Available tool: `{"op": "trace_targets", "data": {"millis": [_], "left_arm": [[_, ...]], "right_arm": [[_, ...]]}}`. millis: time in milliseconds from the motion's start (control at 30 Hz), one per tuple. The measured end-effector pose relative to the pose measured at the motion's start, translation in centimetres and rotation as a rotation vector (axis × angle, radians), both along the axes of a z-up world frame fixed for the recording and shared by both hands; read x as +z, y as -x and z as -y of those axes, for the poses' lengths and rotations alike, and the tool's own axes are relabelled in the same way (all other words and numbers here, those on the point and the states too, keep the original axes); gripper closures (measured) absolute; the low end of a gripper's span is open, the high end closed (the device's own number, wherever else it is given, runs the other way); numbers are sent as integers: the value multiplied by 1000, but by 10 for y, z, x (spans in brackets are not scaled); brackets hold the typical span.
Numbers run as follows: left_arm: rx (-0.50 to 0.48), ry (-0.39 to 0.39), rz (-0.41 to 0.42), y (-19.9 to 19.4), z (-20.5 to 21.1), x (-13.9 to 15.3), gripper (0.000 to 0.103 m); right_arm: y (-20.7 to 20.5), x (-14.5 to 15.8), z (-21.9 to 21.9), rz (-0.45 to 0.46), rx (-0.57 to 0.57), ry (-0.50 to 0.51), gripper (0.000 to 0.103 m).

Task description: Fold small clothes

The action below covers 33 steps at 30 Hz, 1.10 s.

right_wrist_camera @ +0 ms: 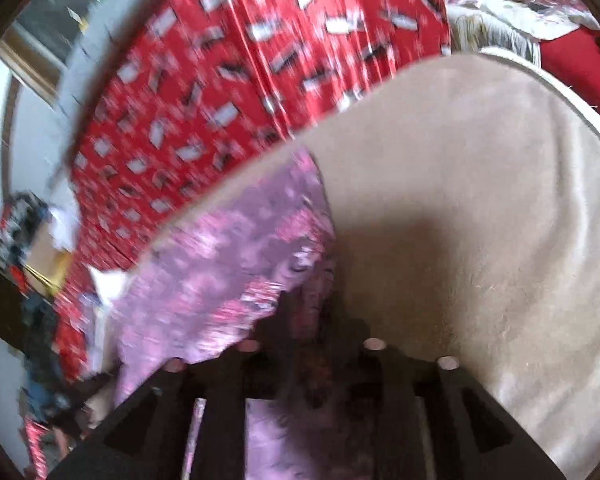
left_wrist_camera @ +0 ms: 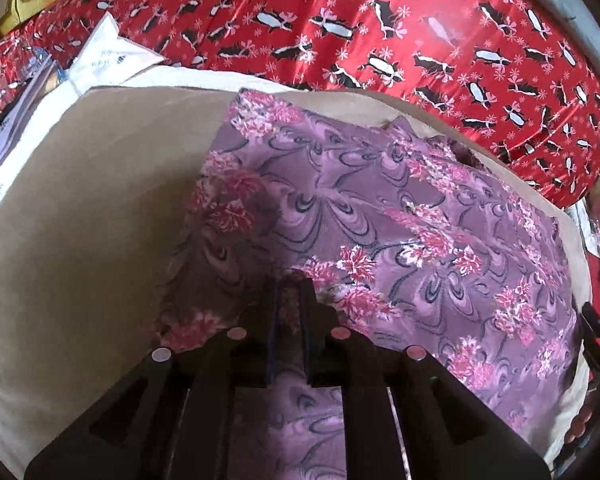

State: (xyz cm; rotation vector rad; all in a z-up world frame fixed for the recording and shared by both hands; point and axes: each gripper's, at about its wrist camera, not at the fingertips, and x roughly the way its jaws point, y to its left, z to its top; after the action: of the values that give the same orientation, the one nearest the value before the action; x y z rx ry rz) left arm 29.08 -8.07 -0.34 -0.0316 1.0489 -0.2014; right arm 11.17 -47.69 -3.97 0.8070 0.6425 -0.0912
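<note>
The purple floral garment (left_wrist_camera: 380,208) lies spread on a beige mat (left_wrist_camera: 92,184), its swirled fabric dotted with pink and white blossoms. The left gripper (left_wrist_camera: 290,280) has its fingers drawn nearly together, pinching the cloth's near edge. The right gripper (right_wrist_camera: 312,312) grips another edge of the garment (right_wrist_camera: 220,272), though blur hides the jaws. A red patterned bedspread (left_wrist_camera: 380,20) surrounds the mat.

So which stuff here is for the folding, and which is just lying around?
For the folding:
- purple flowery cloth
- left gripper, shut on the cloth
- right gripper, seemingly shut on the cloth's edge, though that view is blurred
- beige mat under the cloth

Just lying around:
- red patterned bedcover
- white papers
</note>
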Motion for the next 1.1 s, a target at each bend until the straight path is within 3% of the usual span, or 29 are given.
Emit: {"op": "trace_targets", "data": {"millis": [33,100,133,167,267,300,400,467,533,633,733,833,900,1033,1100], "left_arm": [[-4,4,4,3,1,2,93],[-19,-20,8,7,5,4,91],[-23,-38,14,9,6,0,91],[-29,-59,11,10,8,-3,91],[-34,-55,8,8,6,-6,90],[-37,-55,8,7,6,-6,90],[-38,-59,9,7,6,-7,90],[-39,-64,12,8,6,-7,90],[-35,-67,14,9,7,-5,90],[-32,-63,31,10,7,-1,90],[-29,-68,39,10,7,-1,90],[-28,-87,27,7,9,-8,89],[-30,-105,42,7,10,-8,89],[-22,-67,72,9,8,0,89],[-36,-27,108,14,10,9,84]], "right_arm": [[7,-2,2,6,-16,-10,54],[12,-11,1,-40,-40,-7,54],[3,-18,-4,-86,-19,-21,65],[1,-22,-6,-95,5,-34,94],[8,-7,-12,-3,13,28,96],[9,-6,-12,11,6,40,96],[-4,-19,-15,-125,21,95,94],[-4,-10,-20,-150,-6,150,82],[-1,13,-26,-113,-87,239,82],[-2,38,-39,5,-61,261,74],[-13,47,-58,53,-27,327,69],[-29,23,-64,4,2,338,68],[-45,-12,-66,-129,66,327,68],[-45,8,-68,-96,41,354,68],[-43,25,-70,-5,34,335,66]]}}
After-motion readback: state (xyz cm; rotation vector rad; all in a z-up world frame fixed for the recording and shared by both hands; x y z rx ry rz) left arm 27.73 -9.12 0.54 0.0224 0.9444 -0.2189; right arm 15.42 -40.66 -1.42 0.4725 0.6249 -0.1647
